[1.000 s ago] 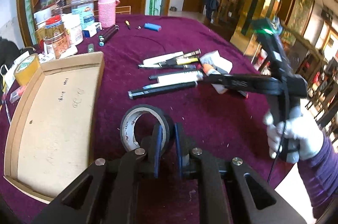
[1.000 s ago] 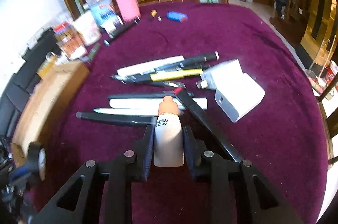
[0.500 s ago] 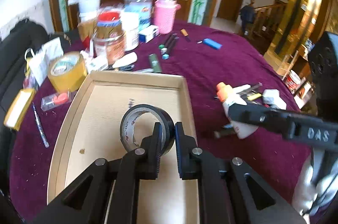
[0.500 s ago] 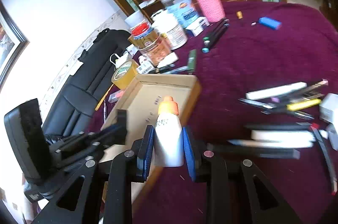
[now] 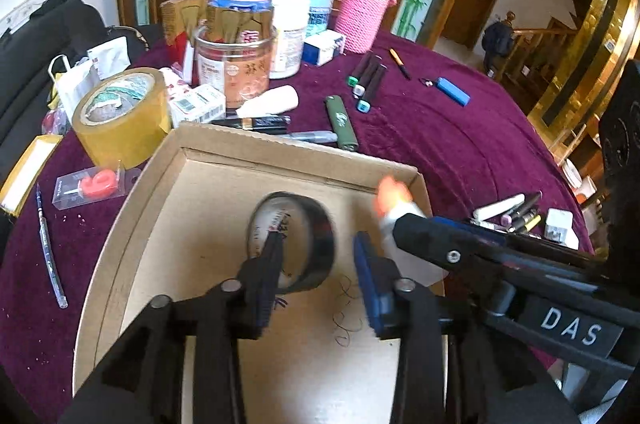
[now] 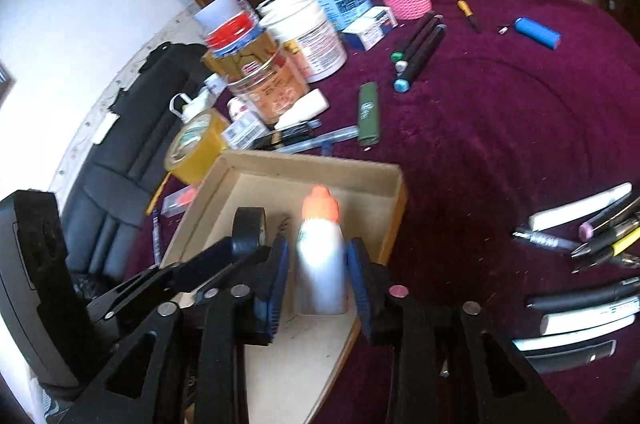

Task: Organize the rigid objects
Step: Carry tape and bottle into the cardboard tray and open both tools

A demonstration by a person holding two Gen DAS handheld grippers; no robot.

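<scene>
A shallow cardboard box (image 5: 296, 148) lies on the purple cloth. Over it my left gripper (image 5: 318, 276) has its jaws opening. The black tape roll (image 5: 296, 240) is blurred between them, one finger in front of its hole, the other pad clear of it. My right gripper (image 6: 318, 256) is also opening over the box's (image 6: 312, 164) right side. The white glue bottle with an orange cap (image 6: 320, 256) stands upright between its pads, with a thin gap on each side. The left wrist view shows that bottle (image 5: 394, 200) by the box's far right corner. The tape (image 6: 249, 224) appears left of it in the right wrist view.
Behind the box stand a yellow tape roll (image 5: 120, 116), red-lidded jars (image 5: 236, 64) and a pink knitted flask (image 5: 362, 12). A green lighter (image 5: 340, 122), markers (image 5: 368, 80) and a blue lighter (image 5: 452, 90) lie beyond it. Several pens (image 6: 580, 236) lie to the right.
Both grippers swung left from the pens to above the box, carrying the tape and the bottle. Their jaws, shut on these before, now stand apart.
</scene>
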